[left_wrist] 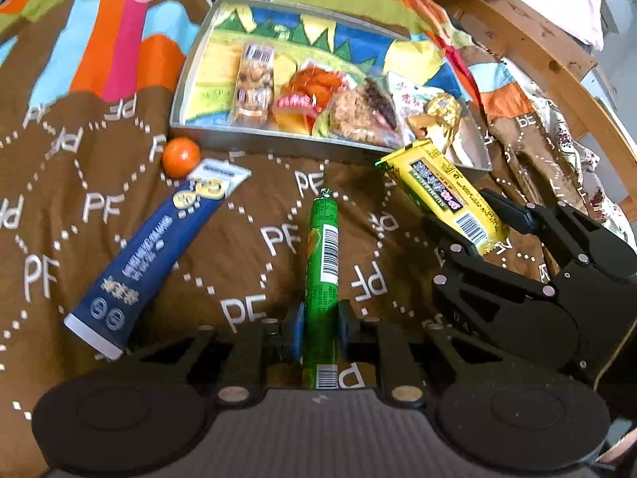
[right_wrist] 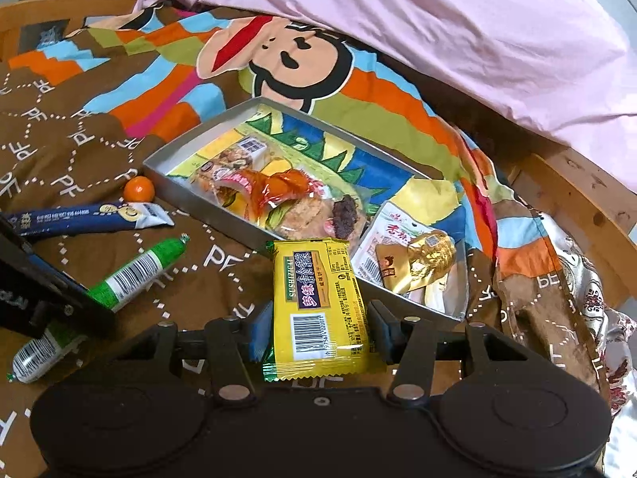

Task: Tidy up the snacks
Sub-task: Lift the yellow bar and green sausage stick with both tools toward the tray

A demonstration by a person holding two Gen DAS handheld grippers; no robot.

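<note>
Both claws clamp a snack each, mid-transfer to the tin tray on the bed.

Left wrist view: left claw (left_wrist: 318, 332) is clenched on the green sausage stick (left_wrist: 323, 263); next, I judge, it must lift over the tray (left_wrist: 181, 91) wall. Blue tube (left_wrist: 147, 255) and orange ball (left_wrist: 181, 157) wait outside. Right wrist view: right claw (right_wrist: 318, 334) grips the yellow packet (right_wrist: 320, 302), its tip overlapping the rim of the tray (right_wrist: 191, 195), which holds several wrapped snacks and a gold-foil sweet (right_wrist: 422, 261).
</note>
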